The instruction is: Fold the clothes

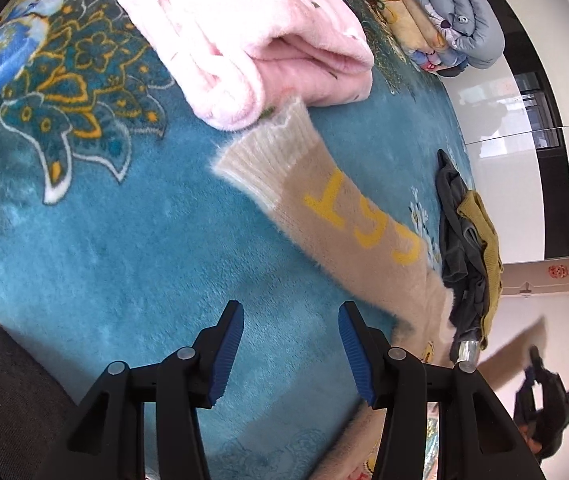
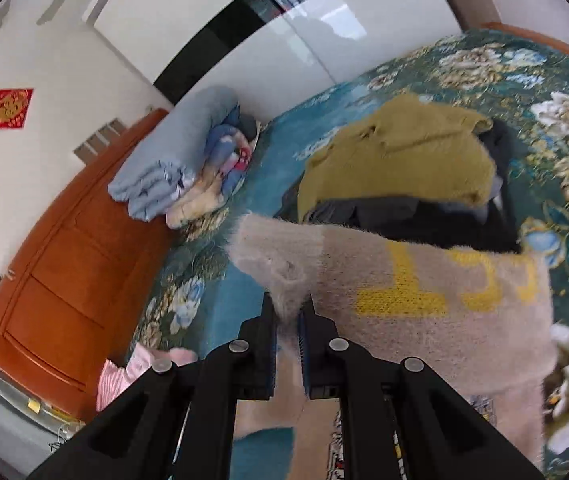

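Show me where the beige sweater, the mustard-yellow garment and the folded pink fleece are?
beige sweater (image 2: 424, 320), right wrist view, on its knit body below the yellow lettering.
mustard-yellow garment (image 2: 400, 160), right wrist view, on its upper surface.
folded pink fleece (image 1: 224, 32), left wrist view, on its top layer.

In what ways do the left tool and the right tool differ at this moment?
The left tool stands open with a wide gap, while the right tool is closed. The left tool holds nothing and hangs above the blue blanket; the right tool pinches the fuzzy beige sweater near its ribbed end. Both are black with blue pads.
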